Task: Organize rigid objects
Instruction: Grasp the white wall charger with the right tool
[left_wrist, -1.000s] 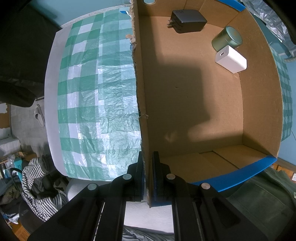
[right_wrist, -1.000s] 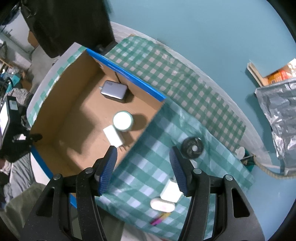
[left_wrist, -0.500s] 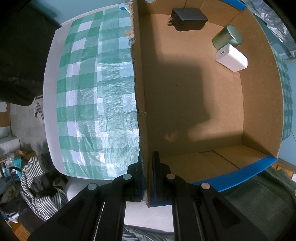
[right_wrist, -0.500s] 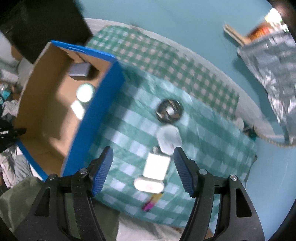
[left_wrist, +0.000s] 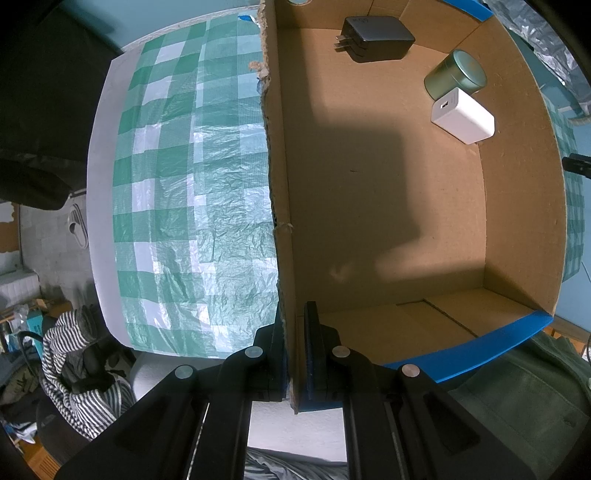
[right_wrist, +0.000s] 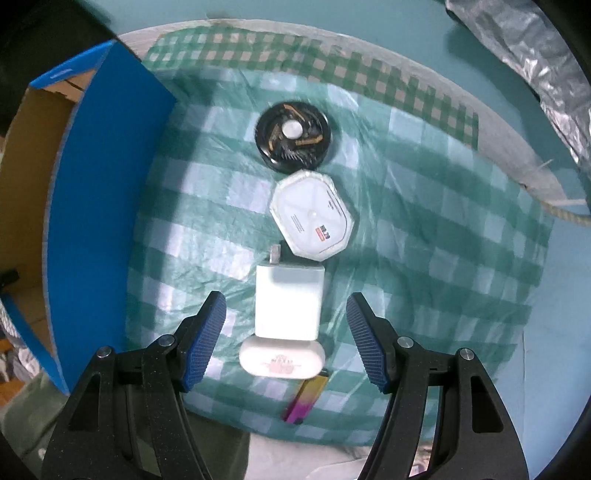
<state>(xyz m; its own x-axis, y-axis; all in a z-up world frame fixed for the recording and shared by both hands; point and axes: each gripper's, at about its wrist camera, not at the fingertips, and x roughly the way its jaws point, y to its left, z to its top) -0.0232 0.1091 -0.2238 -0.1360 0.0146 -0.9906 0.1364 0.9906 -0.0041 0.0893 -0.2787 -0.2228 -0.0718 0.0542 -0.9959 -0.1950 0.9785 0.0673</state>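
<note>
Clamped on the torn edge of the cardboard box, the left gripper had its jaws closed on the box's left wall, one pad outside and one inside. To its left, the desk wore a green-and-white checked cloth, and beyond the desk's edge lay a tiled floor with a slipper and a striped garment. Inside the box, a black charger lay at the far end, a green round tin stood near the right wall, and a white adapter lay just beside the tin.

From the right wrist camera, the box's blue outer wall rose at the left. The right gripper hung with its jaws spread wide on either side of a white charger, its pads clear of it. A white oval case lay touching that charger's near end, with a pink-and-yellow lighter just beside it. Farther along sat a white eight-sided case and a black round disc. Crinkled foil showed at the upper right.
</note>
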